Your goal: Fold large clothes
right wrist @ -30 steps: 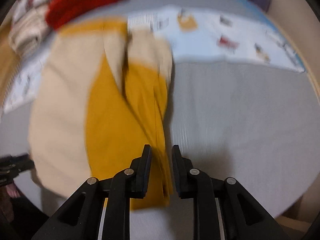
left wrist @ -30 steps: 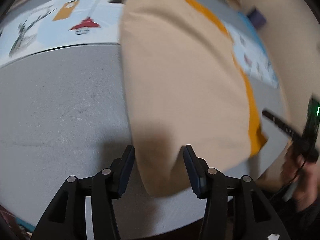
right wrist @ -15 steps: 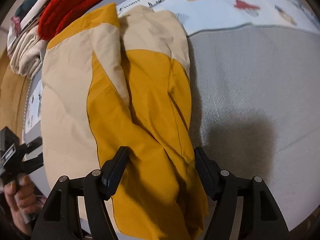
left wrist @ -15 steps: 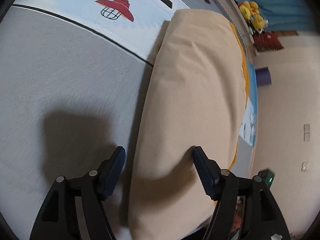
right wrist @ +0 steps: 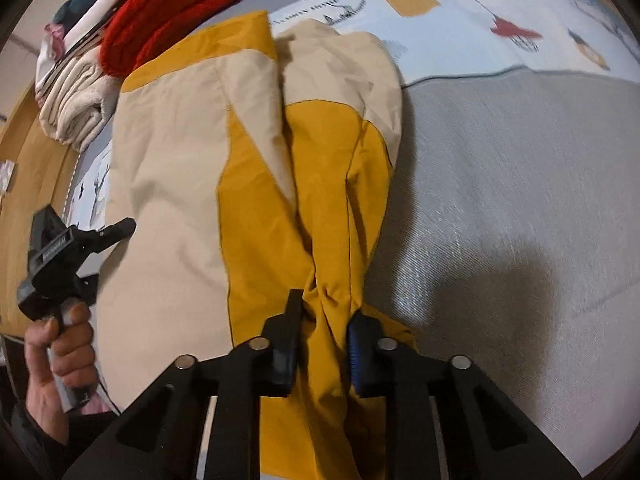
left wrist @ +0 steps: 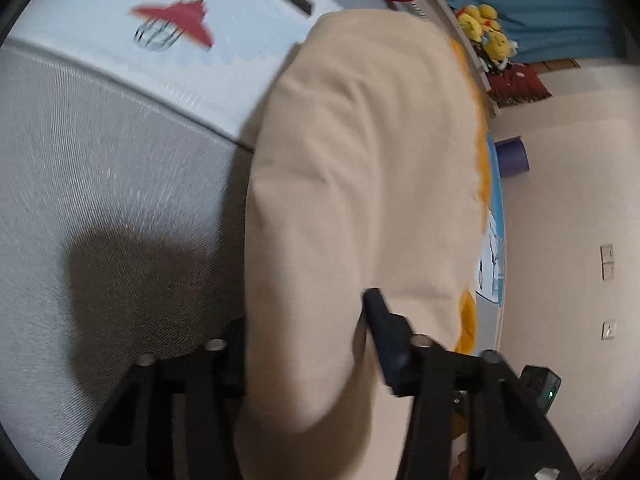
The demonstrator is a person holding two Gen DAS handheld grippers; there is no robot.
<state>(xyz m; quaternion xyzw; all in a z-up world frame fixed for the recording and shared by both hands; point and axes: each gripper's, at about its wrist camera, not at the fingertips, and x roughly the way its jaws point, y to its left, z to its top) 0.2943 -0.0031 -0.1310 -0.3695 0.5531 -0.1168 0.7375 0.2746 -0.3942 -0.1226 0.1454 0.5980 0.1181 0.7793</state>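
Note:
A large beige and mustard-yellow garment (right wrist: 168,200) lies lengthwise on the bed. In the right wrist view my right gripper (right wrist: 324,332) is at its near end. The jaws are closing, and the pads pinch a bunched, wrinkled fold of the yellow cloth (right wrist: 328,280). In the left wrist view the beige side of the garment (left wrist: 360,160) runs between the fingers of my left gripper (left wrist: 308,332). Its jaws are closing too. The right finger (left wrist: 384,328) presses into the cloth, which hides the left finger. A hand (right wrist: 64,340) holds the left gripper (right wrist: 96,256) at the garment's left edge.
The bed has a grey cover (right wrist: 500,200) and a pale blue printed sheet (right wrist: 460,20). Beyond the garment lie a folded red cloth (right wrist: 172,4) and a folded cream cloth (right wrist: 72,100). Yellow soft toys (left wrist: 488,40) and a wall (left wrist: 560,200) stand past the bed's edge.
Both grippers stood wide apart over the garment half a second ago. Both jaws now stand much narrower with cloth gathered between them, and the yellow fold has bunched up.

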